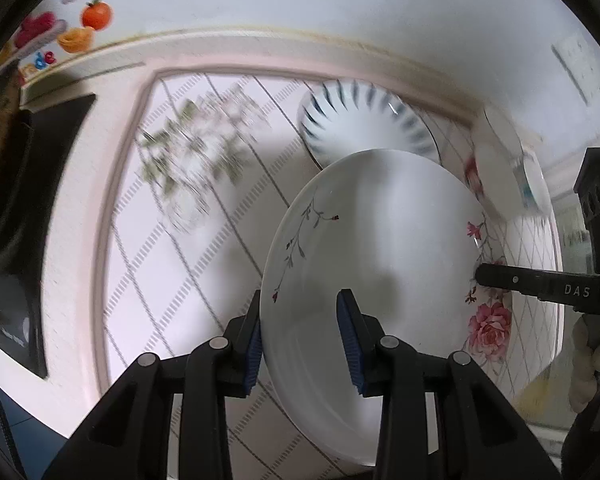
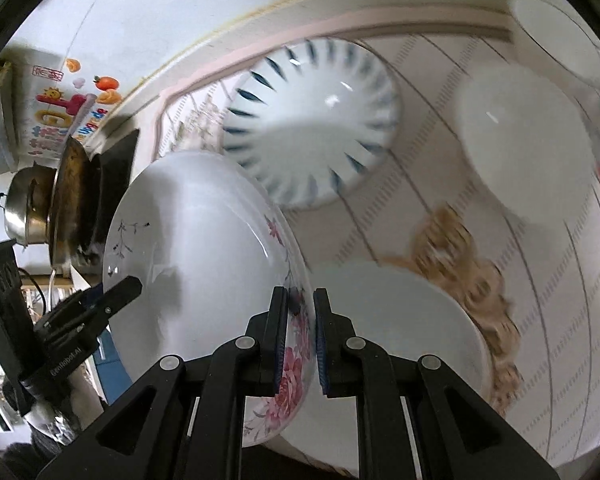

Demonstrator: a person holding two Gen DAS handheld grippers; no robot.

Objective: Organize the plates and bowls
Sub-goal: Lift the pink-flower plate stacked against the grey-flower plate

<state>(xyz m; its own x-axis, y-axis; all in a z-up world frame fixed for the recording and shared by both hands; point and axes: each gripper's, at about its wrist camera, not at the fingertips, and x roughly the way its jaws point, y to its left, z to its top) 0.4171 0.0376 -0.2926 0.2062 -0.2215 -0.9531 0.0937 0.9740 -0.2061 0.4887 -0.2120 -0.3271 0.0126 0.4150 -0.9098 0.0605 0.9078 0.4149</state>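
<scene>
A white plate with pink flowers is held between both grippers, above the table. My left gripper straddles its near rim with the jaws still wide apart, one finger on each side. My right gripper is shut on the opposite rim of the same plate, by the pink rose. A blue-striped white bowl lies on the table behind the plate, and shows in the right wrist view too. Plain white bowls stand at the right, and a white plate lies below the right gripper.
The table has a white cloth with a grey diamond pattern and a pink border. A black stove top sits at the left. A steel pot and a pan stand by the wall. A fruit-printed box is behind them.
</scene>
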